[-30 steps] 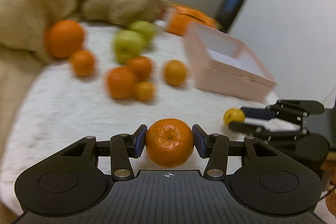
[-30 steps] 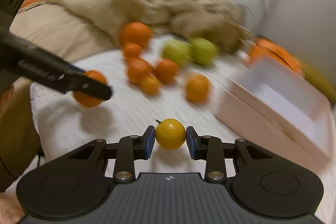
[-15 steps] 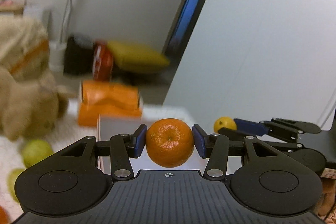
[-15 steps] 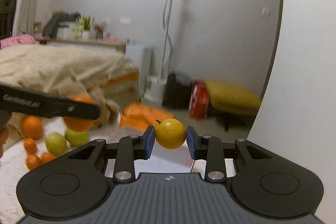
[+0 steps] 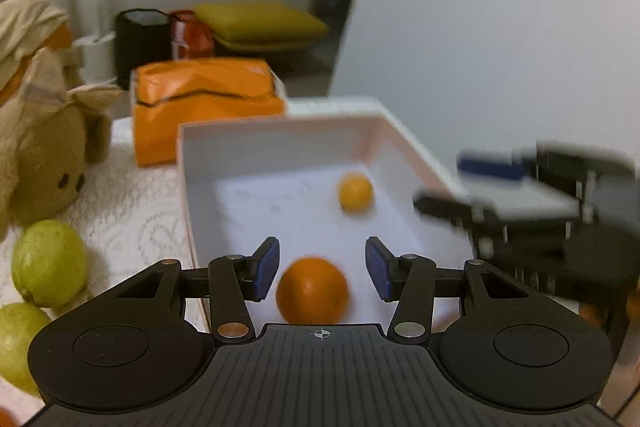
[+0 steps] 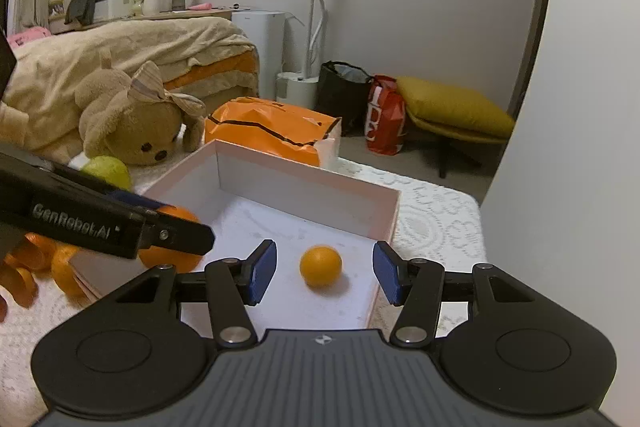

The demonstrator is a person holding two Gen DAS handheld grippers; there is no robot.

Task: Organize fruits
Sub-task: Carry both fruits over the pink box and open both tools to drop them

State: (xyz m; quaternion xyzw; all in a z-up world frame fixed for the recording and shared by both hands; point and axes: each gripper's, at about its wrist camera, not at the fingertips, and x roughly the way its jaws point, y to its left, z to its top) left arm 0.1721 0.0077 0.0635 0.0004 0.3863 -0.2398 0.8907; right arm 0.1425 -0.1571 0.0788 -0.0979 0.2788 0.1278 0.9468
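Right, both drops into the pink box (image 6: 308, 183) look done, as I read it. My right gripper (image 6: 324, 273) has just been opening its jaws: they stand apart over the right half of the box, and the small yellow-orange fruit (image 6: 321, 265) lies loose on the box floor below the gap, with neither pad touching it. My left gripper (image 5: 322, 269) hangs over the near left corner of the box with its tongs apart too. The mandarin (image 5: 312, 291) sits lower than the blue pads with daylight on either side, so nothing grips it. It is blurred, and I cannot tell whether it has settled on the box floor or is just short of it.

So the step in hand is the release, and the box holds only these two as far as I can see.

Next I would lift both grippers straight up out of the box, so that no finger knocks a wall or nudges the fruit, then swing back past the left side of the box, where the green fruits (image 5: 48, 263) lie by the teddy bear (image 6: 132, 123). Those look bulkier than the mandarin, so I judge the jaws need opening wider before I come down on one
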